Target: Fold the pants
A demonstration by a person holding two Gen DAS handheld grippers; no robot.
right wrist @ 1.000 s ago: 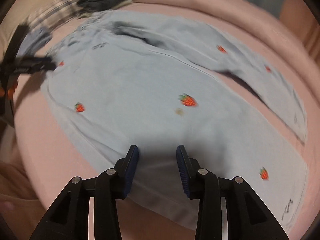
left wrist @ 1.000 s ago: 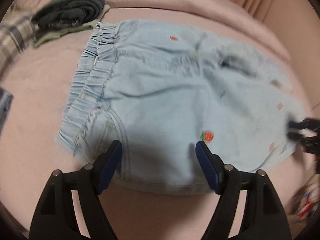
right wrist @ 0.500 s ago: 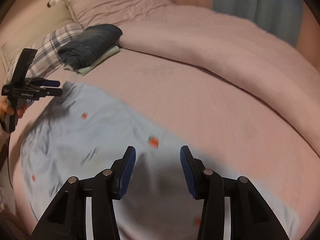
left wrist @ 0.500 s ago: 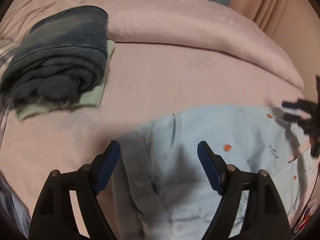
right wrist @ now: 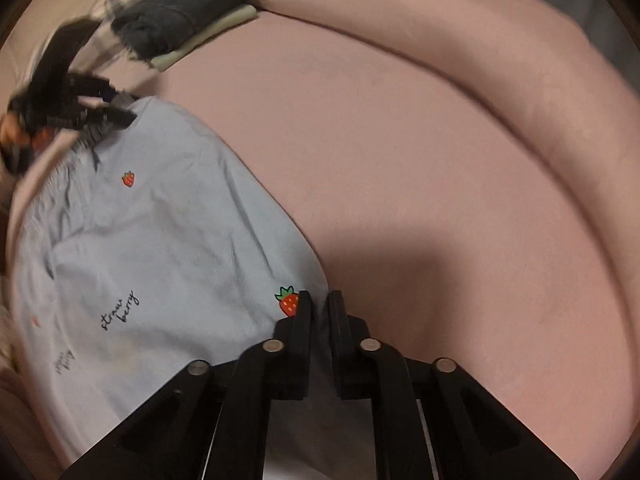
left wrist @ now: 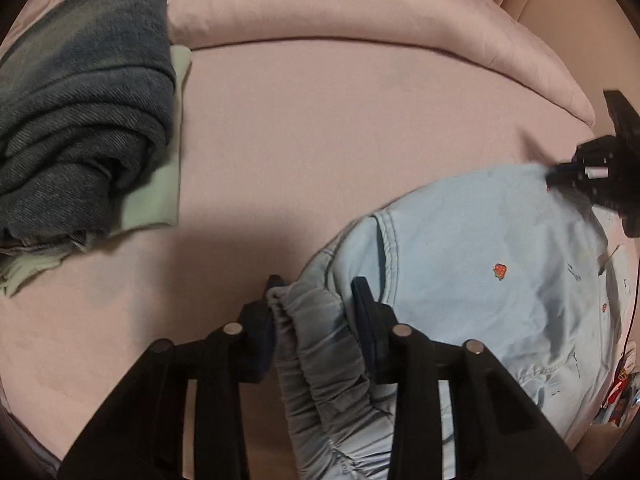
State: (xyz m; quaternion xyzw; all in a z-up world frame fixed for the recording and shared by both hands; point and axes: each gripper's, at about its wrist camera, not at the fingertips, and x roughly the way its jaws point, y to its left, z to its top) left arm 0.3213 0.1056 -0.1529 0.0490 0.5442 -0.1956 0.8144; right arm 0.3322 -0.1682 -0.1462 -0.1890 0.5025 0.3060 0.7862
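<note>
Left tool [left wrist: 316, 300] clamped the pants' [left wrist: 480, 280] gathered waistband; right tool [right wrist: 319, 308] pinched their edge on the bed [right wrist: 420, 168].

A pink bed sheet [left wrist: 320, 152] fills the view, with a folded dark jeans pile [left wrist: 80, 112] lying on a pale green cloth [left wrist: 156, 200] at the left, beside a rolled pink duvet [left wrist: 340, 4] along the back.

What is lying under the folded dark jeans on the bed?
Under the folded dark jeans lies a pale green folded cloth; only its edges stick out. The rest of it, and anything beneath, is covered.
</note>
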